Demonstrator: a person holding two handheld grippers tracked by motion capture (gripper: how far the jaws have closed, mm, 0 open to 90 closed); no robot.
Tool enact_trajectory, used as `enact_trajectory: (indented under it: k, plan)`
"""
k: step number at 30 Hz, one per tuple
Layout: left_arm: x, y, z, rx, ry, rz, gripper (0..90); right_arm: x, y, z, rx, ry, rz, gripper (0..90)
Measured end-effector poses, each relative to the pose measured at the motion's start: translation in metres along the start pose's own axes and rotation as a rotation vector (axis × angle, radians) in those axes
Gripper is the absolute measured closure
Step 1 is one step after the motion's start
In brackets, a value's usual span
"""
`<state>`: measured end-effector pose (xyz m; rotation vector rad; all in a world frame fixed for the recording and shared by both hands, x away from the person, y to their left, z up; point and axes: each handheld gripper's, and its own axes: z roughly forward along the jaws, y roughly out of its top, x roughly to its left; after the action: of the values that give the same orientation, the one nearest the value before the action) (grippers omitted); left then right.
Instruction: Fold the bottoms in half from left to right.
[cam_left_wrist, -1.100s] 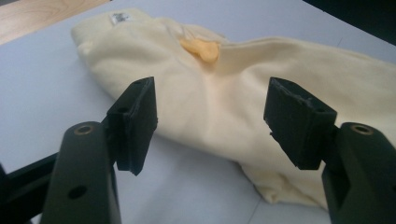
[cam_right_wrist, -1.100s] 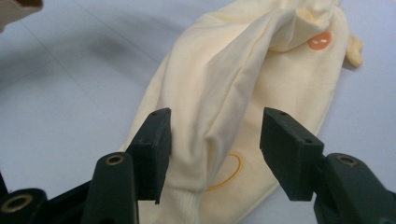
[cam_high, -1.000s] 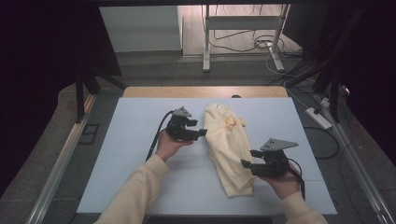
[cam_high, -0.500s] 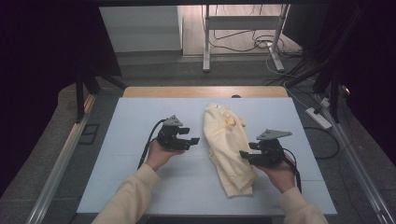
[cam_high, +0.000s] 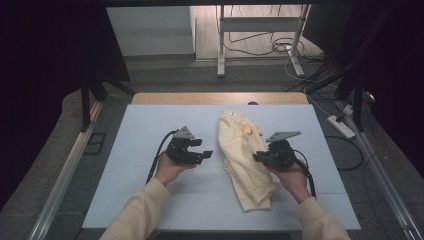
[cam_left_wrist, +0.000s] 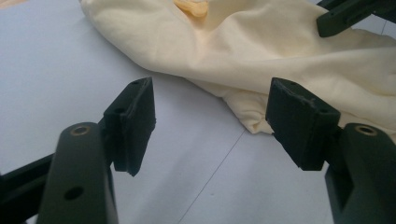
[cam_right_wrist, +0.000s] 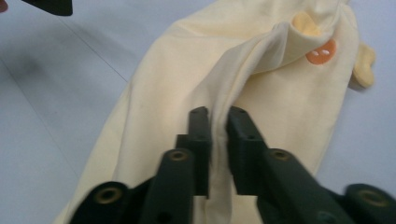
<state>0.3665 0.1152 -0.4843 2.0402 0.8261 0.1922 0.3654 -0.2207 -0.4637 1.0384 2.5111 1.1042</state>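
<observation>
My right gripper (cam_right_wrist: 217, 122), its jaws having just been closing, pinches a raised fold of the cream garment (cam_high: 245, 160), which lies crumpled along the middle of the pale worktop (cam_high: 140, 125). My left gripper (cam_left_wrist: 210, 116) rests spread and empty just beside the garment's edge.

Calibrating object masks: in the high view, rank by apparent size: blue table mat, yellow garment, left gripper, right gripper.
1. blue table mat, largest.
2. yellow garment.
3. left gripper and right gripper: they look alike, so no ranking between them.
</observation>
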Motion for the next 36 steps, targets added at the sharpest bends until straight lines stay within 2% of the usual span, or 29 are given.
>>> enact_trajectory:
  k: [3, 8, 11, 20, 23, 27, 29, 33, 36]
  plan:
    - [0.001, -0.002, -0.002, -0.002, 0.001, -0.006, 33.4, -0.001, -0.001, -0.005, -0.005, -0.008, 0.002, 86.1]
    - [0.003, -0.004, -0.005, -0.003, 0.0, -0.014, 33.3, -0.005, -0.009, -0.016, -0.007, -0.049, -0.004, 86.1]
    - [0.005, -0.005, -0.005, -0.006, -0.002, -0.026, 33.1, -0.009, -0.018, -0.018, 0.015, -0.058, 0.009, 86.2]
    - [0.004, -0.006, -0.005, -0.003, 0.003, -0.025, 32.7, -0.012, -0.034, -0.001, 0.113, -0.056, 0.007, 86.1]
    - [0.004, -0.006, -0.005, -0.003, 0.002, -0.024, 32.5, -0.012, -0.036, 0.004, 0.128, -0.054, 0.01, 85.6]
    - [0.005, -0.006, -0.005, -0.004, 0.0, -0.027, 32.2, -0.01, -0.035, 0.0, 0.099, -0.084, 0.002, 73.9]
    - [0.005, -0.006, -0.006, -0.008, -0.001, -0.025, 32.0, -0.008, -0.032, -0.009, 0.05, -0.098, -0.001, 68.8]
    - [0.004, -0.006, -0.006, -0.008, -0.002, -0.023, 31.9, -0.001, -0.025, -0.025, -0.028, -0.062, -0.004, 60.0]
    - [0.004, -0.006, -0.006, -0.009, -0.006, -0.026, 31.8, 0.006, -0.022, -0.029, -0.043, -0.038, -0.027, 56.3]
